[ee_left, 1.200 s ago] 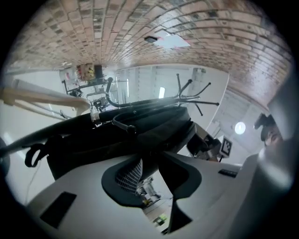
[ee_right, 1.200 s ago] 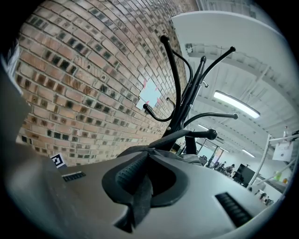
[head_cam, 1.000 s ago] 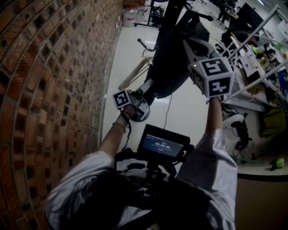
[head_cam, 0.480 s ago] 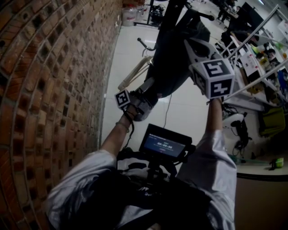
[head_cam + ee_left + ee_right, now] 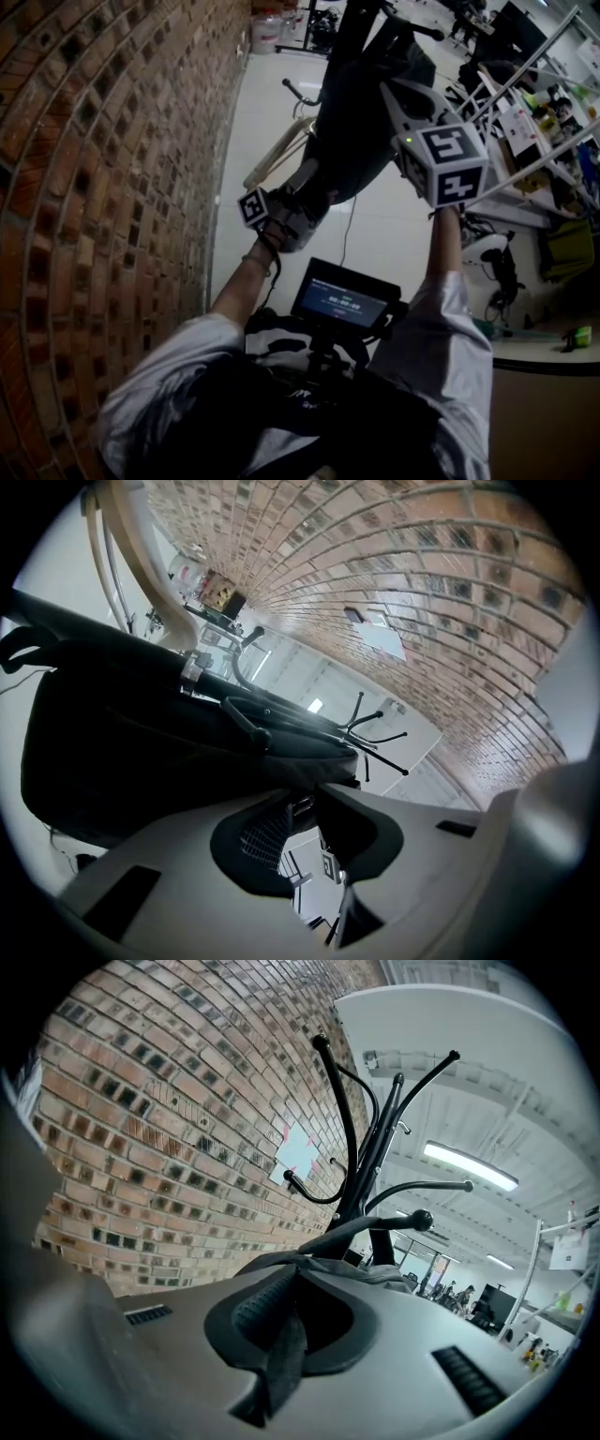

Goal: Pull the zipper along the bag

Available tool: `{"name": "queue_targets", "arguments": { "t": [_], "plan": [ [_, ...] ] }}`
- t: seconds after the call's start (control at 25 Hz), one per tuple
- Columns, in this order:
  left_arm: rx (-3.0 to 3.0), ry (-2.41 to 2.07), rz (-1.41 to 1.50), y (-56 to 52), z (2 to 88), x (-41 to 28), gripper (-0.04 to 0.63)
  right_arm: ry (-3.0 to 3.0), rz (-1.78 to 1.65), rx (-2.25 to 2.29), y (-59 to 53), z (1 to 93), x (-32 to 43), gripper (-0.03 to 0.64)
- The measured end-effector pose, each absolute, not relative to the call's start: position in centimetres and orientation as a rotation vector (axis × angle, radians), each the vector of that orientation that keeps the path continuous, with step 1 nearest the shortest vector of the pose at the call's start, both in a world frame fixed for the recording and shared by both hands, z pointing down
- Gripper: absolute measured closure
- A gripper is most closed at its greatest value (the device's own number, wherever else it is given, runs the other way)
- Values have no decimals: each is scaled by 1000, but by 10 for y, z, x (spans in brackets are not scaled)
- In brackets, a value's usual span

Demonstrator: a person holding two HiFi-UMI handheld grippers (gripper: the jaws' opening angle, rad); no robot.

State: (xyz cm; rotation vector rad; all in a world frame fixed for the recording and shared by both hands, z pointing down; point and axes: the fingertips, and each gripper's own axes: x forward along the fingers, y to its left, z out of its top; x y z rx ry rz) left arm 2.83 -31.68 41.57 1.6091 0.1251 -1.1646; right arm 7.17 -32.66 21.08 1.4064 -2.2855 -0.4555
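Observation:
A black bag (image 5: 361, 122) hangs from a black coat rack (image 5: 352, 28) beside the brick wall. My left gripper (image 5: 305, 202) is at the bag's lower end, its jaws nearly together on a small dark zipper pull (image 5: 302, 804). The bag's dark body (image 5: 122, 752) fills the left of the left gripper view. My right gripper (image 5: 389, 89) is higher, at the bag's upper right side. It is shut on a black strap (image 5: 281, 1354) of the bag, which runs down between its jaws. The coat rack's hooks (image 5: 361, 1147) rise just beyond that strap.
A brick wall (image 5: 94, 187) runs along the left. A cream curved frame (image 5: 277, 155) leans on the white floor behind the bag. Metal rails and cluttered shelves (image 5: 525, 141) stand at the right. A small screen (image 5: 342, 302) sits on the person's chest.
My left gripper has shifted a little up and to the right along the bag's lower end. The right gripper has held its place.

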Motion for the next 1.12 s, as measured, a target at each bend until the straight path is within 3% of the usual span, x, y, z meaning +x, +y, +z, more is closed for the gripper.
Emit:
{"name": "queue_targets", "arguments": {
  "t": [0.72,1.12],
  "plan": [
    [1799,42,-1121,-303,401,32,578,-2308,-457,1427,-326,210,73,623],
    [2072,-246,-930,-302,393,35,580,-2314,-451,1440,-326,210,75,623]
  ]
}}
